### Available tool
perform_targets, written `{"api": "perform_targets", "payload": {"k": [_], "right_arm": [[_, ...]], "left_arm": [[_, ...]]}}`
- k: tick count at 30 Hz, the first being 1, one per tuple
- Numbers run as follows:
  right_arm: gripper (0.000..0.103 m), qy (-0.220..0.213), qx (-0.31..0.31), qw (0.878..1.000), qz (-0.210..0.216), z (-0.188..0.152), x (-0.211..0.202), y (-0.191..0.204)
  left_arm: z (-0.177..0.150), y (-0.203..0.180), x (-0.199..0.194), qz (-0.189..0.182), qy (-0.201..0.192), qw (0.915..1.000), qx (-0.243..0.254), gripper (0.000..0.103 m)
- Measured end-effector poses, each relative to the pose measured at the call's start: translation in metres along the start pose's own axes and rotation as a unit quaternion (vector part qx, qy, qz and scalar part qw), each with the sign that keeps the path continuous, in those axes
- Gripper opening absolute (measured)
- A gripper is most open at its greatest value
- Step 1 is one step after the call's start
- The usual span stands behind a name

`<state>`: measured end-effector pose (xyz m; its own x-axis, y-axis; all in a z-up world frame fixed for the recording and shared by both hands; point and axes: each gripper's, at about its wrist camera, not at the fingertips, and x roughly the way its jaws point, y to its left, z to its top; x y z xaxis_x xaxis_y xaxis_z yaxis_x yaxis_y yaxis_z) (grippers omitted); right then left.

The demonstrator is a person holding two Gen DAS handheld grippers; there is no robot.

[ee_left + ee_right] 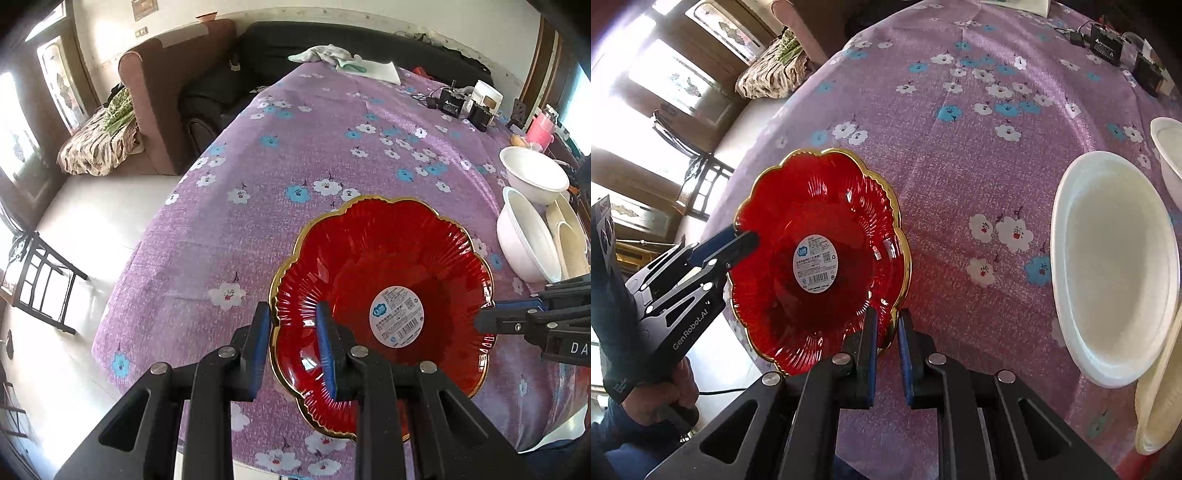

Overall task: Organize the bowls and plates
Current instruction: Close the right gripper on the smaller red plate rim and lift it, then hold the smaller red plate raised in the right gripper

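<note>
A red scalloped glass plate (388, 251) with a gold rim and a round white sticker in its middle lies over the purple flowered tablecloth (295, 147). My left gripper (293, 314) is shut on its near-left rim, one blue pad inside the plate and one outside. My right gripper (888, 321) is shut on the opposite rim of the red plate (812, 192). Each gripper shows in the other's view, the right gripper (487, 317) at the plate's right edge and the left gripper (746, 240) at its left. Whether the plate touches the cloth I cannot tell.
Two white bowls (533, 173) (524, 240) and cream plates (569, 236) stand at the table's right; one white bowl (1115, 266) is close. Black boxes (450, 105), a white jar (487, 94) and a pink container (541, 127) sit at the far right. A brown armchair (159, 110) stands beyond the table's left edge.
</note>
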<state>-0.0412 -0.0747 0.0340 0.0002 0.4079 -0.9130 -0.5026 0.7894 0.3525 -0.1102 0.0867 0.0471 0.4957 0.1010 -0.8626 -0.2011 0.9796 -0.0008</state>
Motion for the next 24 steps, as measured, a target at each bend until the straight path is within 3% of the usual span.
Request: {"api": "perform_targets", "payload": {"k": [14,24], "right_arm": [[0.013,-0.032,0.005,0.999,0.013,-0.011,-0.032,-0.016],[0.013,-0.032,0.004,0.999,0.02,-0.013,-0.039,-0.024]], "left_arm": [[-0.002,-0.026,-0.029,0.009,-0.026,0.9996,0.009,0.023],[-0.004,-0.039,-0.043,0.021,-0.039,0.999,0.008,0.023]]}}
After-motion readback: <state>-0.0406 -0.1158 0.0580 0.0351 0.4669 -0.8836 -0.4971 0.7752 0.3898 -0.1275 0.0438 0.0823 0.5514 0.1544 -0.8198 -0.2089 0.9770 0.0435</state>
